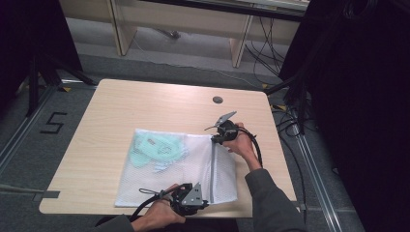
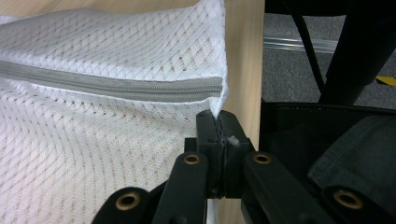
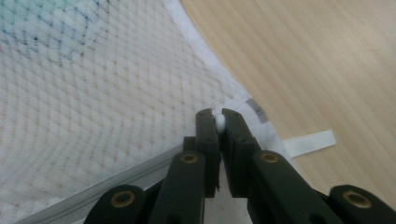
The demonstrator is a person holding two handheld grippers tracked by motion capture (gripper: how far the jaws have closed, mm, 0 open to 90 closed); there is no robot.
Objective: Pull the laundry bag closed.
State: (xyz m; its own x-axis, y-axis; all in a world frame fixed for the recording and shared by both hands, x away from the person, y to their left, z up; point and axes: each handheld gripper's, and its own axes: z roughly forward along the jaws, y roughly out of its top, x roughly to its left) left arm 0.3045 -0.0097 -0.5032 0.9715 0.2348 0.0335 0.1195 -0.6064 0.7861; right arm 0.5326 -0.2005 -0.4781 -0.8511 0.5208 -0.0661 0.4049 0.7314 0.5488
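Observation:
A white mesh laundry bag (image 1: 169, 176) lies flat on the wooden table (image 1: 121, 111), and a pale green garment (image 1: 154, 147) shows through its far left part. A grey zipper (image 1: 212, 169) runs along the bag's right side. At the zipper's near end my left gripper (image 1: 207, 203) is shut on the bag's corner fabric (image 2: 219, 100), just below the zipper (image 2: 116, 86). My right gripper (image 1: 216, 139) sits at the zipper's far end, its jaws closed on a small white zipper pull (image 3: 219, 122). The green garment (image 3: 37, 18) appears blurred behind the mesh.
A white ribbon loop (image 3: 310, 142) sticks out from the bag's far corner. A round cable hole (image 1: 217, 99) lies beyond the right gripper. The table's front edge (image 1: 96, 211) is by the left hand. Black cables (image 1: 290, 121) and dark curtains stand right of the table.

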